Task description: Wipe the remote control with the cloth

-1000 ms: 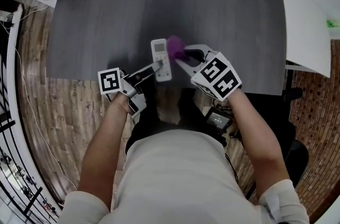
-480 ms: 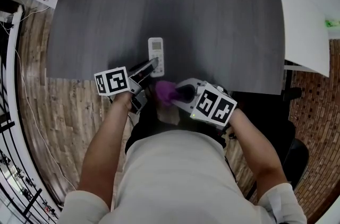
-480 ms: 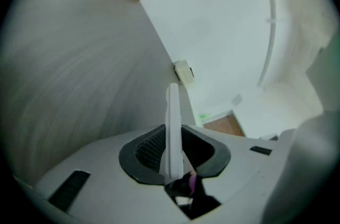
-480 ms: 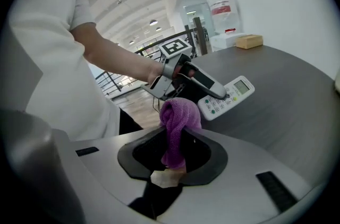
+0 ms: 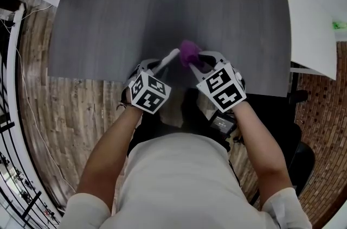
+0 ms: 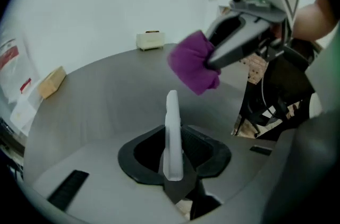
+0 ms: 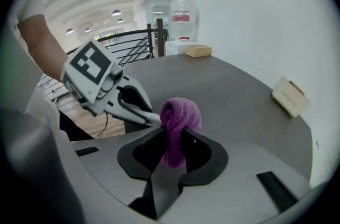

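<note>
While the left gripper [image 5: 153,67] clamped the white remote control [image 5: 168,58] on edge above the dark table's [image 5: 162,0] near side, its long axis pointed far-right toward the purple cloth [image 5: 188,51], which sat just beside its tip, pinched in the right gripper [image 5: 201,63].
</note>
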The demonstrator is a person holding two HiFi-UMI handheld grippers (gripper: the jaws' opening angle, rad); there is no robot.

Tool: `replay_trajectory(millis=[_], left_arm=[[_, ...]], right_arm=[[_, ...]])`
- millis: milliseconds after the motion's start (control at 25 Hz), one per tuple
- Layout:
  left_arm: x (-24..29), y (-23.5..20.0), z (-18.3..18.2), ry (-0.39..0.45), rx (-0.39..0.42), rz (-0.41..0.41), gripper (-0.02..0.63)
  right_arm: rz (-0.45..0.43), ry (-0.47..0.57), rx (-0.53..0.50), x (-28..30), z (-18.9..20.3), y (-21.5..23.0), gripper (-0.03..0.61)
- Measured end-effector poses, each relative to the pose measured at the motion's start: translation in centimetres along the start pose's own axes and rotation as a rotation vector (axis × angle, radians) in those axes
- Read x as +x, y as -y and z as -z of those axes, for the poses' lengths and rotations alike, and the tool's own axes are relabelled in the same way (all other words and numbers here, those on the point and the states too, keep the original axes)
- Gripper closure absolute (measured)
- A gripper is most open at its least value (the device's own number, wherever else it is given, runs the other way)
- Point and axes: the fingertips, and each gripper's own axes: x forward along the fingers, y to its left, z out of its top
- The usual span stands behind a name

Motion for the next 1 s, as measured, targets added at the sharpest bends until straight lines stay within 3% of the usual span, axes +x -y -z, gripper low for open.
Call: replay_trajectory(millis=[240, 400, 640, 840, 1000], left_arm=[[0.2, 0.3, -0.3, 0.062, 0.023, -0.009, 0.518], [0.3, 0.5, 1.3, 0.075, 0.069, -0.028, 0.514], [0.4, 0.4, 3.7, 0.096, 0.019, -0.043, 0.511], [-0.4, 0.1, 2.5, 0.077, 0.158, -0.152, 0.511], [-1.0, 0.1, 1.4, 0.049, 0.336, -0.233, 0.511]], right_arm=[[0.029, -0.088, -0.203, 4.1, -1.4, -0.8, 0.494], [0.015, -0.128, -0.212, 4.4, -1.1, -0.9, 0.494], [0.003, -0.161, -0.202, 3.8, -0.2, -1.0, 0.494], [0.035, -0.182, -0.189, 3.0, -0.2, 0.3, 0.494], [0.118, -0.263, -0.203, 2.8, 1.0, 2.7, 0.494]])
